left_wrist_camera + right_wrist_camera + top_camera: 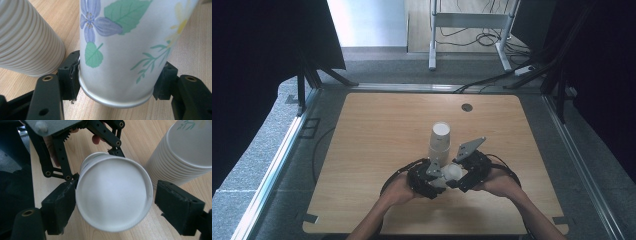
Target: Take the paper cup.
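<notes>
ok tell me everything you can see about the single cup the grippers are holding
The floral paper cup is white with printed purple flowers and green leaves, a rolled rim and a plain white inside. It is held off the stack of cups, lying tilted near the table's front. The left gripper clamps its walls; the right gripper brackets its mouth.

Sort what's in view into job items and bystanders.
Job: cup clamped in the left gripper; right gripper, jaws open around the cup's base; cup stack just behind.
Bystanders: table hole, cables, white frame beyond the table.
</notes>
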